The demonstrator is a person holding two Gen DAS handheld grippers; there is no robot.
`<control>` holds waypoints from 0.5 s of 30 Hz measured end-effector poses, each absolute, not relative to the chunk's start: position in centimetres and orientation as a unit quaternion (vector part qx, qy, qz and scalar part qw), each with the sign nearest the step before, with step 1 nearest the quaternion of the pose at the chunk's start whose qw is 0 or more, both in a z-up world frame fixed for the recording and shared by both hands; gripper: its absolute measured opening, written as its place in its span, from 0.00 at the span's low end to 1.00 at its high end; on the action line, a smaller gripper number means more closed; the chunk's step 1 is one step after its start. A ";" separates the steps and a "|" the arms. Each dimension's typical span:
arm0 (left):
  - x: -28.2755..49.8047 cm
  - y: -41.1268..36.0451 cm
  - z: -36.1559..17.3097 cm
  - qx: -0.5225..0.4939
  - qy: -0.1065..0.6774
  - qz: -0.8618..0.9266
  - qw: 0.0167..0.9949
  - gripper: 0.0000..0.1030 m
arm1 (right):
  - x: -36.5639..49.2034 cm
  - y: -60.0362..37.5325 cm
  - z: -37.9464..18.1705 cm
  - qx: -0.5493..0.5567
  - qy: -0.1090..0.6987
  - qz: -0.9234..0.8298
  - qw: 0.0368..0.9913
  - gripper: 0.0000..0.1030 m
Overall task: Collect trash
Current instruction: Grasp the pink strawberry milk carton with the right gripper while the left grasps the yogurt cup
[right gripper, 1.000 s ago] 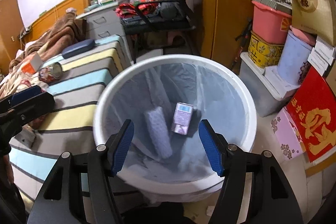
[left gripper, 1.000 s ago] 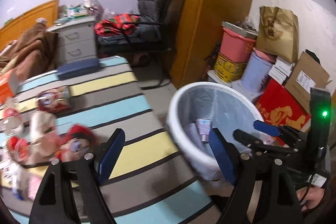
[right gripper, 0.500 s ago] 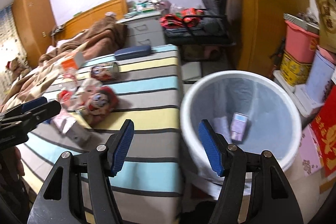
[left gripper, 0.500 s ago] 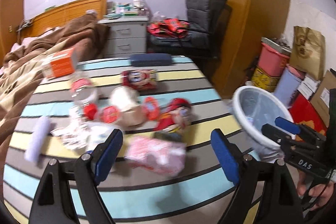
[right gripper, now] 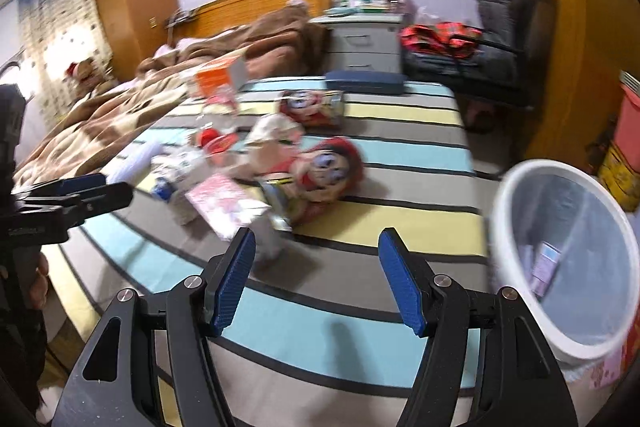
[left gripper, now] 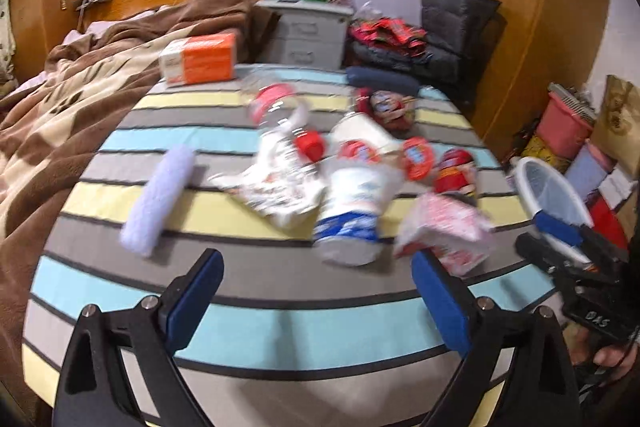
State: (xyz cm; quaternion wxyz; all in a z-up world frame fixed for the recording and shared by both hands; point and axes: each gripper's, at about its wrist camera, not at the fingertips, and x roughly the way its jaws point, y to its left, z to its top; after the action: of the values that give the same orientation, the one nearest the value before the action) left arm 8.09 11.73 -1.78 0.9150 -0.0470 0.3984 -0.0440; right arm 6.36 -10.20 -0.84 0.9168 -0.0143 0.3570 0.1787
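Bedroom setting: a bed with a striped cover [left gripper: 256,327] carries the trash, clustered near the middle of the cover, and a white bin [right gripper: 560,259] with a liner stands on the floor just beside the bed's right edge.

Trash location. The pile holds a pink-and-white wrapper [left gripper: 444,231], nearest the bin side, a white-and-blue cup [left gripper: 352,211] on its side, a crumpled printed bag [left gripper: 280,187] and a clear bottle [left gripper: 280,107] with a red cap. A lavender roll [left gripper: 160,195] lies apart on the left. An orange box [left gripper: 198,59] sits further back by the brown blanket [left gripper: 60,99].

Gripper state. The left gripper [left gripper: 316,303] hovers above the cover with jaws wide and nothing between them. The right gripper [right gripper: 316,283] is likewise spread wide and empty, between the pile and the bin.

Procedure, judged from the layout: the step in hand is the approach to the next item. Select one piece at the pile's edge, such as the pink-and-white wrapper. Straddle it with both fingers before closing. Thin film will likely crumple, so press down lightly against the soft cover. Avoid catching the fabric.

Count. Bins: one, with one small purple box [right gripper: 546,267] visible inside; further contents are blurred. Red-printed snack packets: at least three, blur prevents an exact count. Rolls on the cover: one. Orange boxes: one. Grippers: two.
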 end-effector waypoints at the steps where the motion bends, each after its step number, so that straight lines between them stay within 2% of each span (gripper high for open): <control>1: 8.1 12.3 -2.0 -0.048 0.399 -0.036 0.915 0.93 | 6.4 -9.8 -0.8 -0.018 0.357 0.183 0.916 0.64; 8: 8.6 15.9 -2.2 -0.077 0.394 -0.025 0.916 0.93 | 7.7 -6.9 -0.8 -0.048 0.358 0.209 0.909 0.64; 15: 9.7 15.2 -2.4 -0.081 0.402 -0.070 0.909 0.93 | 8.1 -6.0 -1.5 -0.061 0.372 0.238 0.895 0.64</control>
State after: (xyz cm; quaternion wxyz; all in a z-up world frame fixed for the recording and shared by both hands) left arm 9.66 15.22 -2.36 0.9092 -0.0812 0.4025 -0.0696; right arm 8.13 -6.00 -1.53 0.8951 -0.0610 0.3722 0.2378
